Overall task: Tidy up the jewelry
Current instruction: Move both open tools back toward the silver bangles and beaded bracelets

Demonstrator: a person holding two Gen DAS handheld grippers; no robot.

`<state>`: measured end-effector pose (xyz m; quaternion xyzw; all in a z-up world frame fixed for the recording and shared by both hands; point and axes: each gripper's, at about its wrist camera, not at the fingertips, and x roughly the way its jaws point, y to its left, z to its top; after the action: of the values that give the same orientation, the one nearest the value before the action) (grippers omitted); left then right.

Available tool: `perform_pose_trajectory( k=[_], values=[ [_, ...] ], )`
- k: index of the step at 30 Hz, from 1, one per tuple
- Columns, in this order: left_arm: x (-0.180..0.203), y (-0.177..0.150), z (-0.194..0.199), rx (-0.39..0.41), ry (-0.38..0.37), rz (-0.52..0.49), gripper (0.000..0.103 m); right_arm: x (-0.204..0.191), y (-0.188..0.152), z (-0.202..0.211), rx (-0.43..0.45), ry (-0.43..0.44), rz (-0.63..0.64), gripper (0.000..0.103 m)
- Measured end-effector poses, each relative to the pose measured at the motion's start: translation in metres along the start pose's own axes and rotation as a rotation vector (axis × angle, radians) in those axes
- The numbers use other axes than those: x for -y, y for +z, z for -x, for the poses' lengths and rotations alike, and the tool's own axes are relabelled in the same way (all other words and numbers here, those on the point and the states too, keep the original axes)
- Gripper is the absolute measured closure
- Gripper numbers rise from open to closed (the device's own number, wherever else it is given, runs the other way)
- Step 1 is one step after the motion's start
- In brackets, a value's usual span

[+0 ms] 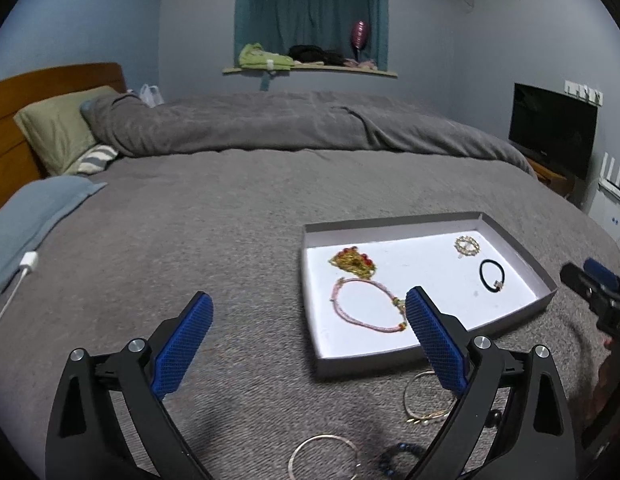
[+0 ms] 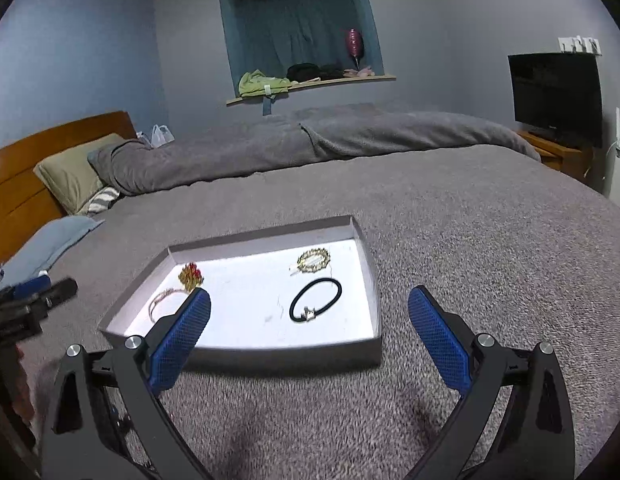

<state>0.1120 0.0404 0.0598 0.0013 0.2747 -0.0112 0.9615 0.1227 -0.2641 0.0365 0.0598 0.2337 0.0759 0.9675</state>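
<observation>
The shallow grey tray with the white floor is lying on the grey bedcover, and it is holding four pieces of jewelry. The pink cord bracelet is resting in the near left part of the tray, just beyond the right finger of the left gripper, and this finger is covering one end of it in the left wrist view. The gold and red piece is sitting just behind the bracelet. The black hair tie is lying in the near right part of the tray, between and a little ahead of the fingers of the right gripper. The gold ring-shaped brooch is lying behind the hair tie, near the far wall of the tray. Outside the tray, on the bedcover under the left gripper, a gold bangle is lying beside the right finger, a silver bangle is lying between the fingers near the bottom edge, and a dark bead bracelet is lying just beside it. The jaws of the left gripper are standing wide apart with nothing between the blue pads. The jaws of the right gripper are also spread wide and are pinching nothing.
</observation>
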Motion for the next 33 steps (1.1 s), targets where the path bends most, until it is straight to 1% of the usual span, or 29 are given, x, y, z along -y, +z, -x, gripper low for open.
perform_pose_trajectory(
  k=[3,6,11,14,18,23,27,30,33],
  values=[
    [-0.01,-0.003,0.005,0.006,-0.007,0.031,0.006,-0.003,-0.005,0.007,0.017,0.03,0.016,0.005],
    [-0.018,-0.011,0.009,0.004,-0.015,0.053,0.005,-0.007,-0.009,0.012,0.013,0.045,0.046,0.005],
    [-0.02,-0.027,0.015,-0.009,0.017,0.019,0.005,-0.013,-0.016,0.024,0.029,0.046,0.109,0.005],
    [-0.02,-0.041,0.02,-0.026,-0.006,-0.003,0.005,-0.013,-0.02,0.026,0.007,0.063,0.112,0.005],
    [-0.023,-0.054,0.017,-0.075,-0.02,-0.005,0.005,-0.011,-0.029,0.031,-0.018,0.084,0.097,0.005],
    [-0.036,-0.064,0.02,-0.106,-0.04,0.039,0.005,-0.01,-0.044,0.036,-0.071,0.105,0.087,0.005],
    [-0.046,-0.071,0.025,-0.116,-0.043,0.062,0.005,-0.014,-0.058,0.04,-0.117,0.126,0.094,0.005],
    [-0.049,-0.078,0.027,-0.127,-0.02,0.043,0.005,-0.017,-0.07,0.043,-0.154,0.135,0.115,0.005],
    [-0.05,-0.082,0.028,-0.14,-0.019,0.041,0.005,-0.019,-0.08,0.049,-0.172,0.146,0.131,0.005]
  ],
)
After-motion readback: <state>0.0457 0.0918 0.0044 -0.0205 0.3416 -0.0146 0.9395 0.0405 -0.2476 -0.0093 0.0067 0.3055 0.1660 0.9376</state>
